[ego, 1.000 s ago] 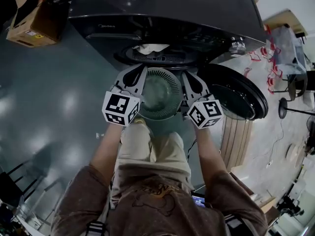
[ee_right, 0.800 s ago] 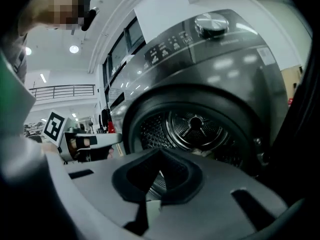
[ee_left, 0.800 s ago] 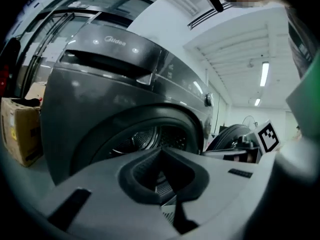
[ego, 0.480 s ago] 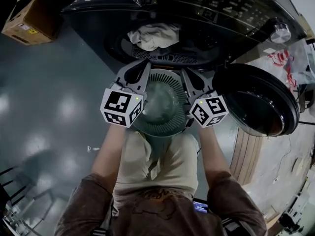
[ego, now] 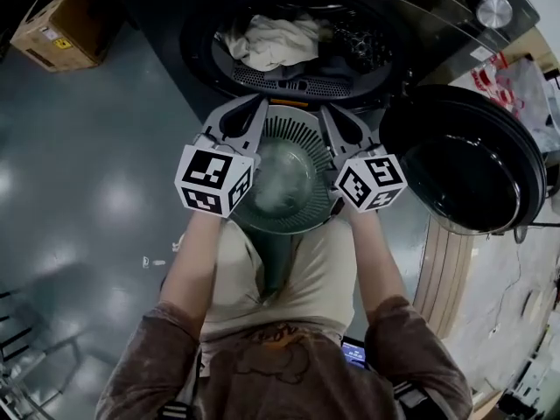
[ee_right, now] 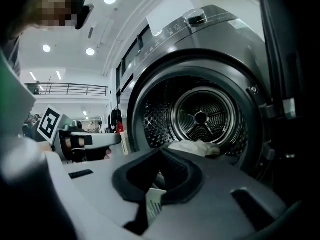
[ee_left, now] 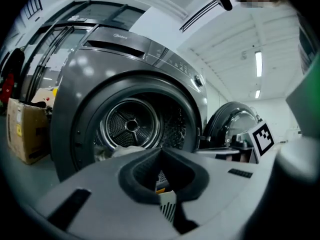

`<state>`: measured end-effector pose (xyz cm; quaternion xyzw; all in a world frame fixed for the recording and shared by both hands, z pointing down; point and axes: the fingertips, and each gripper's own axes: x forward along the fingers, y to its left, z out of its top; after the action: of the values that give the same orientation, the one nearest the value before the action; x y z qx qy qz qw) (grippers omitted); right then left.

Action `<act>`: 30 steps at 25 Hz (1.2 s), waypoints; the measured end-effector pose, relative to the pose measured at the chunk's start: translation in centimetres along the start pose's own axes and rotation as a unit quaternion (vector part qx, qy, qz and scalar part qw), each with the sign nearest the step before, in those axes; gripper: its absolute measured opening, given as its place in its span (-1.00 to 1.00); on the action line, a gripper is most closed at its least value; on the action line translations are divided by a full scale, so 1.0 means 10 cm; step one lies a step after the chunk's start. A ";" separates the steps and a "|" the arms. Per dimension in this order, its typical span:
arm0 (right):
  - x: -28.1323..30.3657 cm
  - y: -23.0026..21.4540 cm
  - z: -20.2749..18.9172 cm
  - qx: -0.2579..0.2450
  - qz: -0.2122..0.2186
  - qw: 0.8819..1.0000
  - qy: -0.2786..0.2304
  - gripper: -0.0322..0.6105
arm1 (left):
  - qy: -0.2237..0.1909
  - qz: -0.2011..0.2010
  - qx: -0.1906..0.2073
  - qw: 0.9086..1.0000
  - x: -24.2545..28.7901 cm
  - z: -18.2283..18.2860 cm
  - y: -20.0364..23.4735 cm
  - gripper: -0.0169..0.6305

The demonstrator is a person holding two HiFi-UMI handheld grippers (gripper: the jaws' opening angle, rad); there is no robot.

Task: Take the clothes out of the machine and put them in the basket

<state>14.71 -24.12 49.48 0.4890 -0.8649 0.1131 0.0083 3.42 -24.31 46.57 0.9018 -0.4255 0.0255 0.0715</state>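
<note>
A round slatted basket [ego: 284,182] hangs between my two grippers, low in front of the open machine. My left gripper [ego: 245,116] [ee_left: 162,184] is shut on the basket's left rim and my right gripper [ego: 337,122] [ee_right: 157,181] on its right rim. A slatted piece of rim [ee_left: 167,206] [ee_right: 152,201] shows between each pair of jaws. White clothes [ego: 276,40] [ee_right: 195,147] [ee_left: 125,151] lie at the front of the steel drum [ee_right: 200,116], just beyond the basket. The basket looks empty.
The machine's round door [ego: 472,160] stands swung open at the right, close to my right gripper. A cardboard box [ego: 57,29] [ee_left: 25,129] sits on the floor left of the machine. The person's legs are under the basket.
Both grippers have sunk with the basket held between them. The drum opening and the white clothes have come more fully into the head view.
</note>
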 end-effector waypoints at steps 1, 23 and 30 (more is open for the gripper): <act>-0.02 0.01 0.00 -0.002 0.001 1.000 -0.001 -0.91 | -0.001 0.000 0.005 1.000 -0.02 0.01 -0.03 -0.94; 0.24 0.10 0.01 -0.018 0.038 0.999 0.025 0.45 | -0.021 0.025 0.000 0.999 -0.44 0.10 -0.15 -0.94; 0.90 -0.07 0.03 -0.036 0.054 0.997 0.051 0.81 | -0.021 0.033 0.004 0.999 -0.52 0.11 -0.08 -0.94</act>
<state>10.67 -32.13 50.41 0.4341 -0.8922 0.1073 0.0642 0.71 -19.95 44.87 0.8878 -0.4565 0.0102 0.0582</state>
